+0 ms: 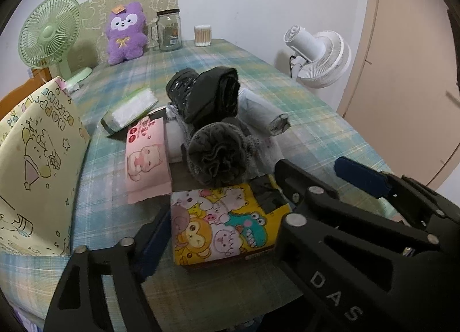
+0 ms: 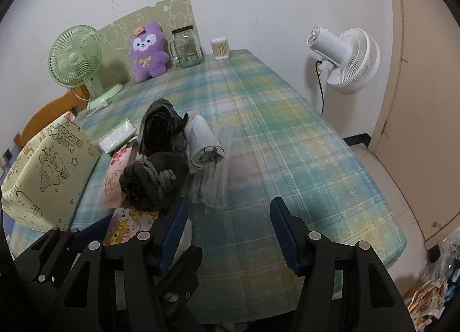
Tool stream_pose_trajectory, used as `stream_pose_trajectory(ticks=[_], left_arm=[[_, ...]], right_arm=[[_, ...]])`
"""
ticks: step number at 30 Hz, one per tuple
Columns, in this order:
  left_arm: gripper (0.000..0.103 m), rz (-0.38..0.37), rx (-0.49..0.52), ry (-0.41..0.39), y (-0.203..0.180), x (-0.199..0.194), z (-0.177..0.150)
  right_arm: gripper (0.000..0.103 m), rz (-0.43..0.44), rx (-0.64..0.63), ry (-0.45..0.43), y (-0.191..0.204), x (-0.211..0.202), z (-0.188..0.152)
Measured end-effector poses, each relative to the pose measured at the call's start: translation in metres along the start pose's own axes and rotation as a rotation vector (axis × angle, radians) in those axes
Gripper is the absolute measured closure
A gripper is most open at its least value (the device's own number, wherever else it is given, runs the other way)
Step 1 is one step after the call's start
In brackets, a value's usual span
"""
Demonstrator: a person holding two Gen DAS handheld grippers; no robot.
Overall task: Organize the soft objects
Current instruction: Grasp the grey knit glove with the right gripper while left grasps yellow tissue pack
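Note:
A pile of soft things lies mid-table: a yellow cartoon tissue pack (image 1: 224, 222), a pink tissue pack (image 1: 146, 159), a grey bath pouf (image 1: 218, 156), a black bag roll (image 1: 207, 96), a white roll (image 1: 264, 113) and a green-white tissue pack (image 1: 129, 110). My left gripper (image 1: 224, 217) is open, its jaws on either side of the yellow pack (image 2: 129, 225). My right gripper (image 2: 230, 234) is open and empty over bare tablecloth, right of the pouf (image 2: 155, 182). A yellow cartoon bag (image 1: 37, 159) stands at the left.
A purple plush (image 1: 125, 34), a glass jar (image 1: 169, 30), a cotton-swab tub (image 1: 202, 35) and a green fan (image 1: 50, 33) stand at the back. A white floor fan (image 2: 345, 59) is off the table's right edge. A clear plastic sleeve (image 2: 212, 185) lies beside the pile.

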State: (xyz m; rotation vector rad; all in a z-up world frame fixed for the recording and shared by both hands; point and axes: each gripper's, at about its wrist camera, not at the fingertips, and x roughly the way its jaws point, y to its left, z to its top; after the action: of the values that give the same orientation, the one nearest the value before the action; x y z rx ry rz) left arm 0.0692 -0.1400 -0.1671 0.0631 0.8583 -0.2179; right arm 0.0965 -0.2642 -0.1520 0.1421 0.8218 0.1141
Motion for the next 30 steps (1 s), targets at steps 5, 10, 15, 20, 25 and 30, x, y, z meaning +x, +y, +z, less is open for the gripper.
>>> stream_pose_trajectory(ticks=[5, 10, 15, 20, 25, 30], left_arm=[[0.024, 0.002, 0.006, -0.005, 0.001, -0.005, -0.001], [0.024, 0.006, 0.002, -0.031, 0.008, -0.020, -0.002], [0.024, 0.021, -0.018, -0.057, 0.019, -0.032, -0.004], [0.024, 0.052, -0.051, -0.051, 0.034, -0.036, -0.007], [0.024, 0.084, -0.066, -0.035, 0.046, -0.029, -0.007], [0.024, 0.088, -0.073, -0.021, 0.051, -0.022, -0.005]], right_arm=[[0.040, 0.012, 0.002, 0.000, 0.002, -0.002, 0.001], [0.040, 0.026, -0.021, -0.027, 0.015, -0.011, 0.003], [0.030, 0.048, -0.050, -0.051, 0.031, -0.019, 0.003], [0.030, 0.073, -0.071, -0.039, 0.047, -0.016, 0.001], [0.030, 0.078, -0.080, -0.014, 0.058, -0.005, 0.001], [0.030, 0.087, -0.073, 0.004, 0.060, 0.006, 0.004]])
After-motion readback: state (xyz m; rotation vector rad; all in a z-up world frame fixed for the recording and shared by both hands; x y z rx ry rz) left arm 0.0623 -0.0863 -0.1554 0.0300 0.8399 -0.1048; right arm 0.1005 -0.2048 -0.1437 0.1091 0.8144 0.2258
